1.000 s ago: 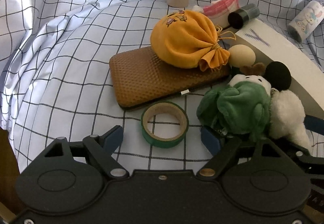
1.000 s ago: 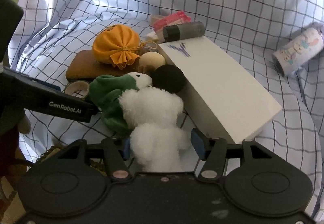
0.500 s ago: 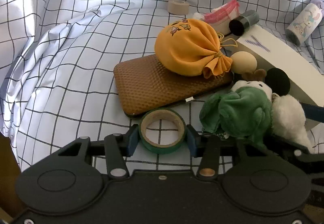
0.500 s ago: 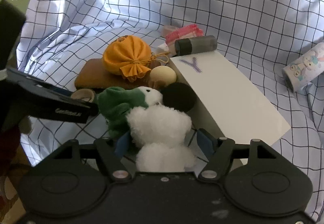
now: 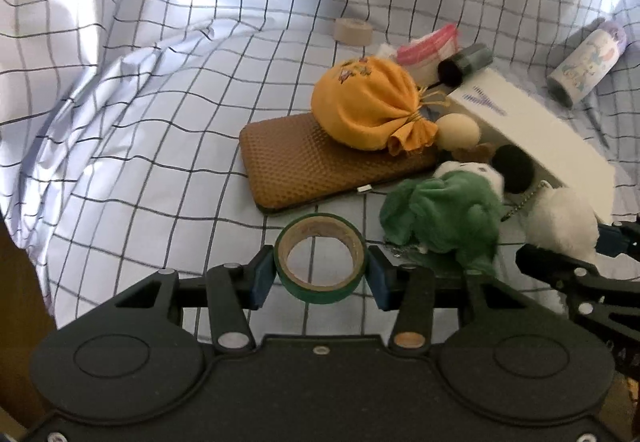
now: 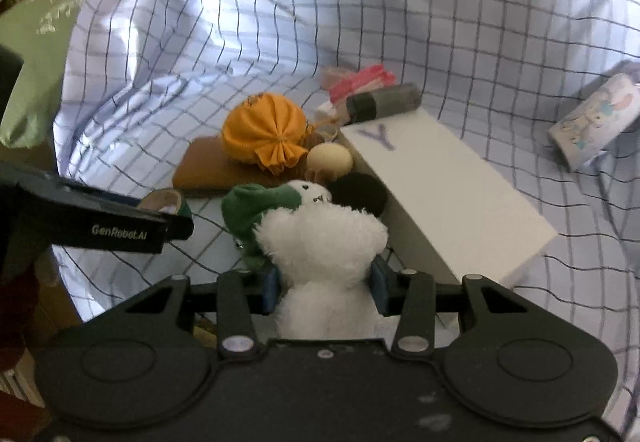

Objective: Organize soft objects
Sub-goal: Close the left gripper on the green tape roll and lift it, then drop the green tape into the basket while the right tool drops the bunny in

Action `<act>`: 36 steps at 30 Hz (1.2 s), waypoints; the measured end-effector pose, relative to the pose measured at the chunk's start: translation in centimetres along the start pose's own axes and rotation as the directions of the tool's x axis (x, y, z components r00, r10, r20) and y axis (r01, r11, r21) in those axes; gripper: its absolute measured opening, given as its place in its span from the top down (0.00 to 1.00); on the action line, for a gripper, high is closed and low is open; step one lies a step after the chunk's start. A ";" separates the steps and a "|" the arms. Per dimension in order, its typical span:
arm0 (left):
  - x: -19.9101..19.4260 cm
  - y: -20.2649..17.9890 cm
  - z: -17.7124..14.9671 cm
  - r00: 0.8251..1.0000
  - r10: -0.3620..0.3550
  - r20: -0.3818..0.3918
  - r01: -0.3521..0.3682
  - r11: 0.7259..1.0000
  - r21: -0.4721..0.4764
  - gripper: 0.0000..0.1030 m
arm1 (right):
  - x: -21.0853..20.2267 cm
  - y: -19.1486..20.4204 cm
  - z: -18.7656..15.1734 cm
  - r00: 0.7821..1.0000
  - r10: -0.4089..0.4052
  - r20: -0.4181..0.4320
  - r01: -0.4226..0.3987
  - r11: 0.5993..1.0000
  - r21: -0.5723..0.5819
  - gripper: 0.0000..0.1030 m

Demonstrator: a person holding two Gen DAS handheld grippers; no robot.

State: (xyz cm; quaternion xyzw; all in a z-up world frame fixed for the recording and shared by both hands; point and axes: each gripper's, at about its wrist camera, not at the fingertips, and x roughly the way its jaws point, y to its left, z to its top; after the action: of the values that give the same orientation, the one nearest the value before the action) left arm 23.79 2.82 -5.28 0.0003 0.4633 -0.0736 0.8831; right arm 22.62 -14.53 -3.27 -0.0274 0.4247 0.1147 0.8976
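Left wrist view shows the left gripper (image 5: 320, 276) with fingers clamped on the green tape roll (image 5: 321, 260); the right gripper (image 6: 325, 288) has just closed, pinching the white plush toy (image 6: 322, 242) above the checked sheet (image 5: 160, 122). Pick-up step; next, carrying both clear.

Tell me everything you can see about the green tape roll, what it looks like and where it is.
The green tape roll is a ring of green tape wound on a tan cardboard core, partly used. The left gripper is shut on it, a blue pad pressing on each side. The checked cloth shows through its hole. It sits in front of the brown textured case, left of the green plush. The right wrist view shows only its edge.
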 end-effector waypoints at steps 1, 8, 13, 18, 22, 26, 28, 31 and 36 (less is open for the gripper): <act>-0.6 0.0 -0.2 1.000 -0.004 0.009 0.004 1.000 -0.001 0.54 | -0.9 -0.1 -0.1 1.000 -0.001 0.013 0.001 1.000 0.015 0.58; -5.8 -1.2 -2.1 0.997 -0.033 0.072 0.032 0.999 0.012 0.54 | -7.5 0.0 -2.0 0.994 -0.006 0.105 -0.004 0.995 0.097 0.58; -8.9 -2.8 -4.1 0.993 -0.062 0.100 0.059 0.998 0.030 0.54 | -11.7 0.3 -4.3 0.989 -0.012 0.149 -0.010 0.989 0.149 0.58; -11.2 -4.1 -6.5 0.991 -0.078 0.110 0.073 0.996 0.043 0.54 | -15.7 0.8 -7.1 0.981 -0.018 0.196 -0.024 0.977 0.211 0.58; -12.2 -5.1 -8.3 0.992 -0.074 0.102 0.070 0.996 0.048 0.54 | -17.9 1.0 -8.9 0.975 -0.032 0.221 -0.027 0.966 0.258 0.58; -12.5 -5.7 -9.8 0.994 -0.061 0.086 0.057 0.997 0.049 0.54 | -19.7 1.0 -10.5 0.967 -0.052 0.248 -0.021 0.959 0.284 0.58; -12.4 -5.8 -10.4 0.996 -0.057 0.076 0.054 0.998 0.037 0.54 | -20.3 1.1 -11.0 0.964 -0.071 0.256 -0.007 0.956 0.292 0.58; -12.2 -5.9 -11.1 0.997 -0.054 0.061 0.053 0.998 0.018 0.54 | -20.7 1.3 -11.5 0.963 -0.087 0.254 0.006 0.952 0.305 0.58; -12.4 -6.0 -12.2 0.997 -0.062 0.051 0.063 0.998 -0.004 0.54 | -21.7 1.8 -12.4 0.959 -0.113 0.258 0.028 0.950 0.312 0.57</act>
State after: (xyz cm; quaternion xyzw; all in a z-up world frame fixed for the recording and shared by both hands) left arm 6.05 -0.68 -1.69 -0.0186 0.4406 -0.0997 0.8919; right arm -0.48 -18.54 5.63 0.1123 0.3083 0.0181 0.9445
